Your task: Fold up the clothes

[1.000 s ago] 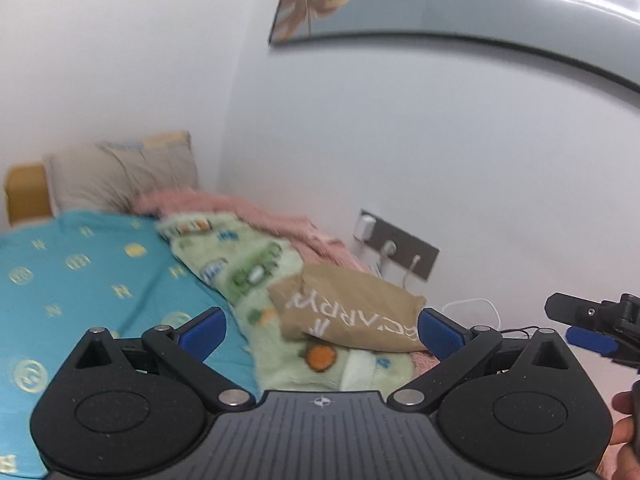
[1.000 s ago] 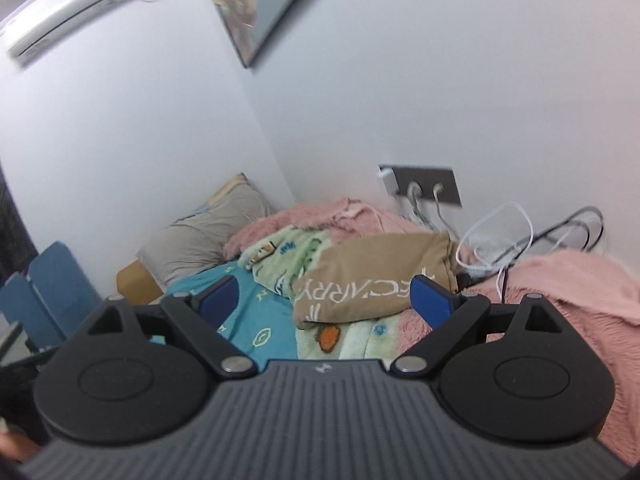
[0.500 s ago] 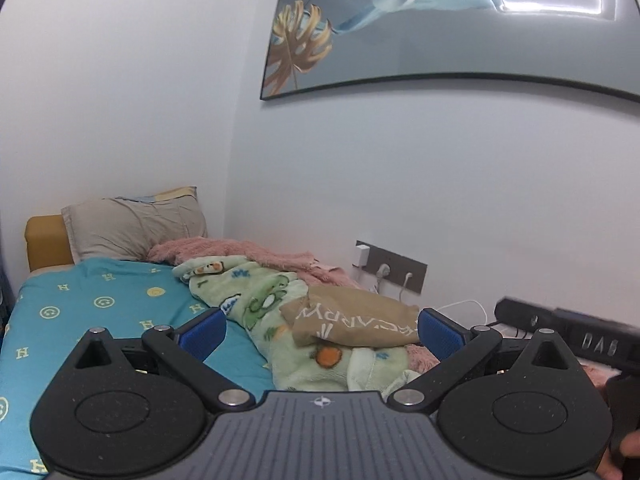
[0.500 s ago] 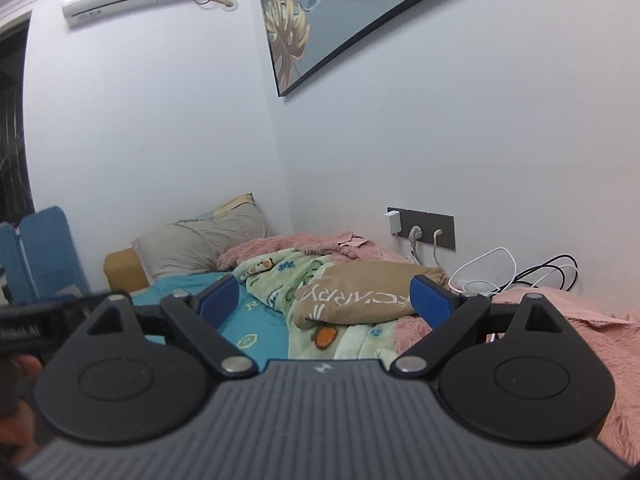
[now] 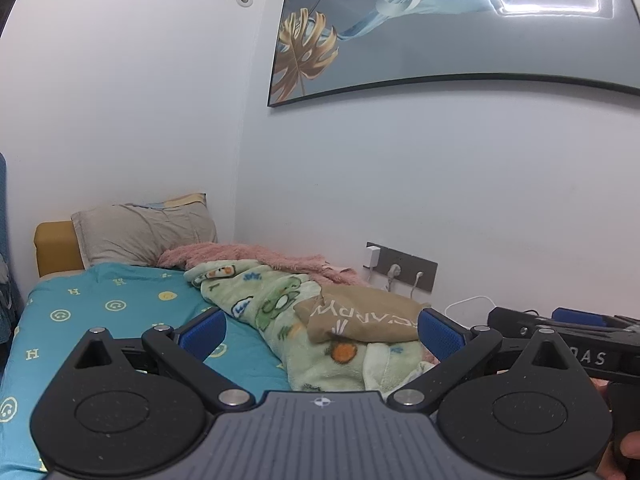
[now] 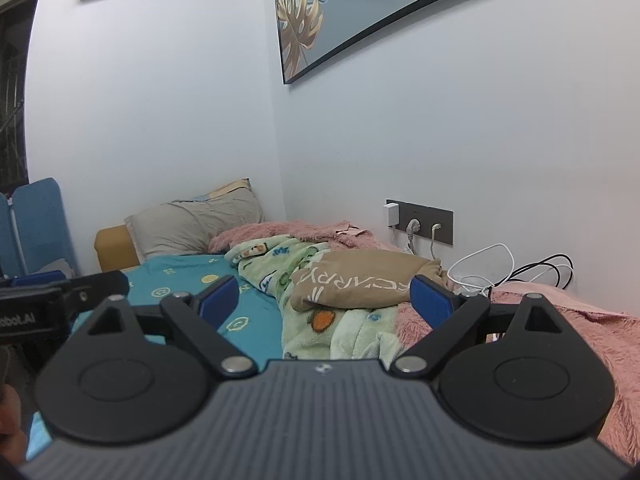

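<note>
A folded tan garment (image 5: 360,316) with white lettering lies on a green cartoon-print blanket (image 5: 276,312) on the bed; it also shows in the right wrist view (image 6: 360,284). My left gripper (image 5: 320,330) is open and empty, held in the air well short of the garment. My right gripper (image 6: 324,298) is open and empty, also back from it. Each gripper shows at the edge of the other's view: the right one (image 5: 560,326), the left one (image 6: 60,292).
The bed has a teal sheet (image 5: 100,308), a grey pillow (image 5: 144,236) at its head and a pink fuzzy blanket (image 6: 560,320) along the wall. A wall socket (image 6: 420,220) with plugs and loose cables (image 6: 508,268) sits behind the garment. A framed picture (image 5: 440,28) hangs above.
Both grippers have pulled back and tilted upward from the bed; more wall, the picture and the air conditioner have come into view. Both stay open and empty.
</note>
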### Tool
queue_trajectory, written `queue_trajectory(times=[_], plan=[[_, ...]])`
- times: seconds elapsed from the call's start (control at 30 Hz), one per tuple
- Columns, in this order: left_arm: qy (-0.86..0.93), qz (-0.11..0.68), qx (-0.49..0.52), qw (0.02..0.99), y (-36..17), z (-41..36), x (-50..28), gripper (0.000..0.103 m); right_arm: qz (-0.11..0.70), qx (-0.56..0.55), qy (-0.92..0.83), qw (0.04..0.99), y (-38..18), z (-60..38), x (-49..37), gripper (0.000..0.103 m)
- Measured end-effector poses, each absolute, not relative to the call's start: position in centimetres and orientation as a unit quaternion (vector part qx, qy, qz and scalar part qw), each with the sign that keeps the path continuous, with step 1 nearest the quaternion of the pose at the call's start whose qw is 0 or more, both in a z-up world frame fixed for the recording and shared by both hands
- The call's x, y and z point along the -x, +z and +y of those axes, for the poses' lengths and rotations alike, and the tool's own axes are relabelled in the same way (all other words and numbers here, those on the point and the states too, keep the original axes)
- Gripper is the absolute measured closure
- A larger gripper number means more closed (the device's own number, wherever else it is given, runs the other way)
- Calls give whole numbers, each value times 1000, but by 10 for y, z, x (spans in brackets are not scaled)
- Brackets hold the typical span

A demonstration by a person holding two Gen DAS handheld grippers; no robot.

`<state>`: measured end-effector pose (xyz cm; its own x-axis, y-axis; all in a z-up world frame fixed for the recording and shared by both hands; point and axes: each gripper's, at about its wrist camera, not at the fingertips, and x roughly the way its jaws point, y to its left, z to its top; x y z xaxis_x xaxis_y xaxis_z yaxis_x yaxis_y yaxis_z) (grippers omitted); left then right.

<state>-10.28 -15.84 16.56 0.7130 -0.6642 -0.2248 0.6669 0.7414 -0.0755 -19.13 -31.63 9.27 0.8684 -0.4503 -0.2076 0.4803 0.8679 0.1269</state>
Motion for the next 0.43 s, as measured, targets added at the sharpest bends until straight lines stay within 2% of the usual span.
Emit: queue_trajectory(times=[0.43], plan=[[-356, 113, -5, 927, 166, -155, 109, 0, 92, -92, -246, 961, 92, -312, 194, 9]])
